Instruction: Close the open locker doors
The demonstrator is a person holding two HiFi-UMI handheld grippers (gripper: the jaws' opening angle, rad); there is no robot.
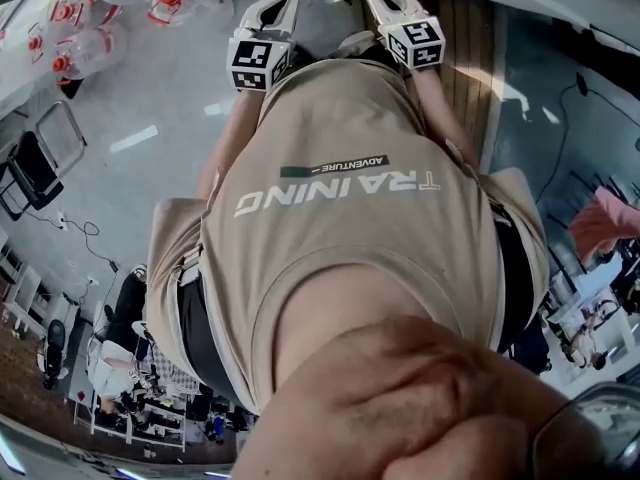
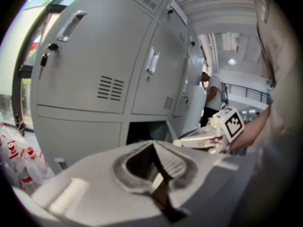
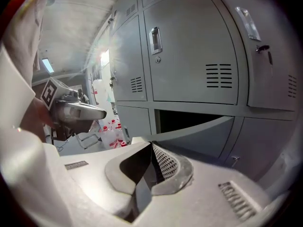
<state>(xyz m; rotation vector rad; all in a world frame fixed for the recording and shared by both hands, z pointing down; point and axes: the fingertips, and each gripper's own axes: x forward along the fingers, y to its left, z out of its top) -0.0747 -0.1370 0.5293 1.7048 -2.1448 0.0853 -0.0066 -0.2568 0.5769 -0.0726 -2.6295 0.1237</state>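
1. Both pairs of fingers are pressed together with nothing between them: the left gripper [image 2: 153,144] and the right gripper [image 3: 152,145] are empty. That suits this step, which I judge calls for a push and not a grasp.
2. Just beyond the right fingertips, slightly above and to their right, the open locker door [image 3: 208,134] of the lower row stands swung outward. The dark opening [image 3: 189,119] lies behind it. The right gripper looks the better placed to do the closing.
3. From the left fingertips the same dark opening [image 2: 142,131] sits straight ahead and a little above. The door shows only edge-on at its right side, so this gripper has a poorer line on the door face.
4. Lay the closed right tips flat on the door's outer face, toward the edge nearer the fingers, which appears to be the free edge. Pushing there should turn the door more easily than pushing near the hinge.
5. Push steadily until the face lies flush with the closed lockers [image 3: 189,46] above the fingers. Hold a moment in case the door springs back. I cannot tell from here whether it latches.
6. Keep the tips below the key [image 3: 266,52] hanging in the upper door, up and to the right of the fingers.
7. The bottles [image 3: 111,126] stand well apart to the fingers' left and should not interfere.
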